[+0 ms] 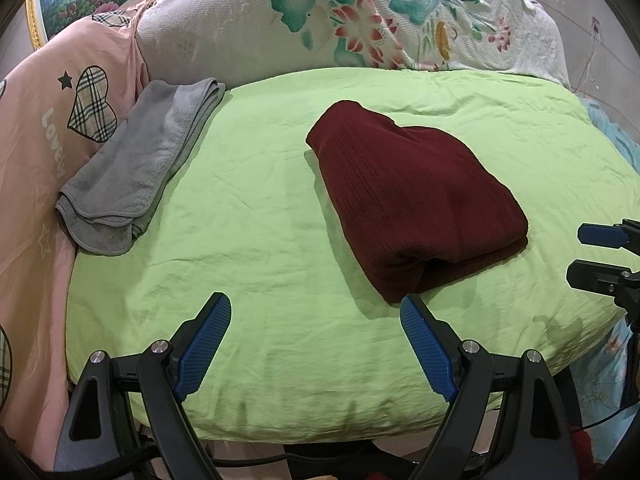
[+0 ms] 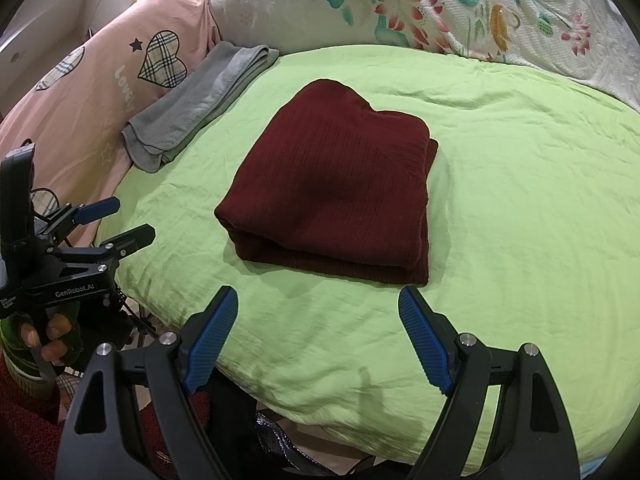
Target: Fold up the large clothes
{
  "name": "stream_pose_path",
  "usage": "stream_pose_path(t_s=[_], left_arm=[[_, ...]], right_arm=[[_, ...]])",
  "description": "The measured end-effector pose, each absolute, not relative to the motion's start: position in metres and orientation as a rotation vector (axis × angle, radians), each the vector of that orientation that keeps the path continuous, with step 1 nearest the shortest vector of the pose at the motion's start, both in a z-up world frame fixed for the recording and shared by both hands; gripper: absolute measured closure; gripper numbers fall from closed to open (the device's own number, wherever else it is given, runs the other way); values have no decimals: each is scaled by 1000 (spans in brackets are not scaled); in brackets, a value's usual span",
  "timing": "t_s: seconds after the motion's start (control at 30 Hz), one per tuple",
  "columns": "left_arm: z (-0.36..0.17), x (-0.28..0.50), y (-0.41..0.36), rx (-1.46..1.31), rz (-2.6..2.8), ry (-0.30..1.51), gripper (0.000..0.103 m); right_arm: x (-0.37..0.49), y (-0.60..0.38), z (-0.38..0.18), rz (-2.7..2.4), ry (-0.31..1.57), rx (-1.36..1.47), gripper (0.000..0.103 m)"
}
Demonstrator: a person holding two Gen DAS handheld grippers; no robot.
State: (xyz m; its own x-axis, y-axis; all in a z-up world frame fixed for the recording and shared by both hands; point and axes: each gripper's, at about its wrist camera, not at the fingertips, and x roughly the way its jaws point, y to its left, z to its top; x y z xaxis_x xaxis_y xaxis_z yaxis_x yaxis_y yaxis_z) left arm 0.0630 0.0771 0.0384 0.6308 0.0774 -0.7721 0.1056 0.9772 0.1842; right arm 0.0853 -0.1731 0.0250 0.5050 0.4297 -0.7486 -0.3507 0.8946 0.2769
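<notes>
A dark red ribbed garment (image 1: pixel 416 200) lies folded into a thick rectangle on the green sheet (image 1: pixel 248 216); it also shows in the right wrist view (image 2: pixel 336 188). My left gripper (image 1: pixel 316 308) is open and empty, hovering over the sheet just short of the garment's near edge. My right gripper (image 2: pixel 318 300) is open and empty, just in front of the garment's near fold. The right gripper (image 1: pixel 580 254) shows at the right edge of the left wrist view. The left gripper (image 2: pixel 134 218) shows at the left of the right wrist view, held by a hand.
A folded grey towel (image 1: pixel 132 168) lies at the sheet's left edge against a pink quilt (image 1: pixel 40 128) with plaid hearts. A white floral blanket (image 1: pixel 360 16) is piled behind. The green sheet (image 2: pixel 520 200) ends in a rounded front edge near the grippers.
</notes>
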Motion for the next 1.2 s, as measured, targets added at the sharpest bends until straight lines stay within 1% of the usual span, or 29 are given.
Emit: stream_pose_path(t_s=[1.2], left_arm=[[37, 67, 76, 223, -23, 897, 16]], right_arm=[[93, -174, 25, 478, 935, 92, 20]])
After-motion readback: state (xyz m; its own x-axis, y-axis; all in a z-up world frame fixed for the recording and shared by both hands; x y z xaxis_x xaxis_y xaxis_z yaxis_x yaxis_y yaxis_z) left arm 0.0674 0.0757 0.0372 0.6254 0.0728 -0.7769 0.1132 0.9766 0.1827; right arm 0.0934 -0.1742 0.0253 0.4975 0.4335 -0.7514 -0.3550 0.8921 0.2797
